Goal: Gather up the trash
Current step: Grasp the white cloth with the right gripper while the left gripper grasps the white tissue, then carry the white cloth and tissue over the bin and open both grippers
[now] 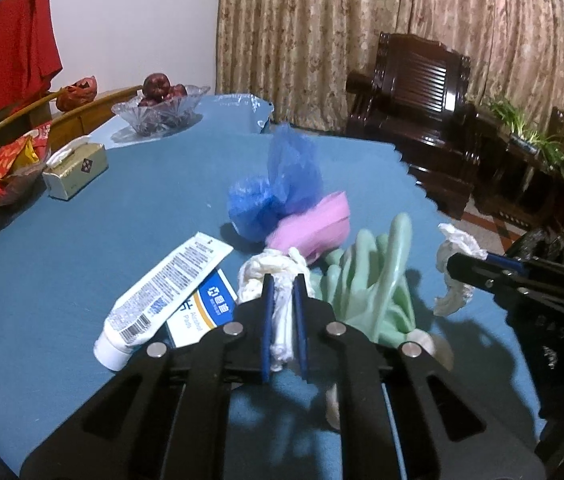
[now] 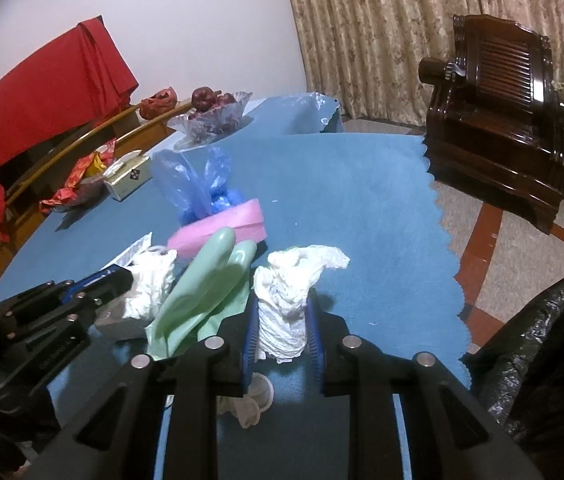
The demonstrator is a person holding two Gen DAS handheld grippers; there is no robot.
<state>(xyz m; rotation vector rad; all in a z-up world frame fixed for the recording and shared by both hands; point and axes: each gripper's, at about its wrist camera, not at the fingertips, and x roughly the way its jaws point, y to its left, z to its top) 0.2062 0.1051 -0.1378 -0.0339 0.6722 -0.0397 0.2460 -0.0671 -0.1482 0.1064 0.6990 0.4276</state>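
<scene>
Both grippers pinch crumpled tissues, the left gripper (image 1: 283,280) one tissue wad (image 1: 271,270), the right gripper (image 2: 284,304) another wad (image 2: 288,300); only the right view shows the black bin bag (image 2: 554,352) to its right.

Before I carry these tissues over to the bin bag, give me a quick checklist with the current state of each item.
1. Left gripper shut on its tissue wad: ok, pads pinch it on both sides.
2. Right gripper shut on its tissue wad: ok, wad stands between the pads.
3. Left wad free of the green glove: cannot tell, they sit close together.
4. Bin bag within view at the right: ok, black bag beside the table edge.
5. Bag mouth open: cannot tell, only its side shows.
6. Trash left on the blue cloth: not ok, the tube, the blue bag and the glove remain.
</scene>
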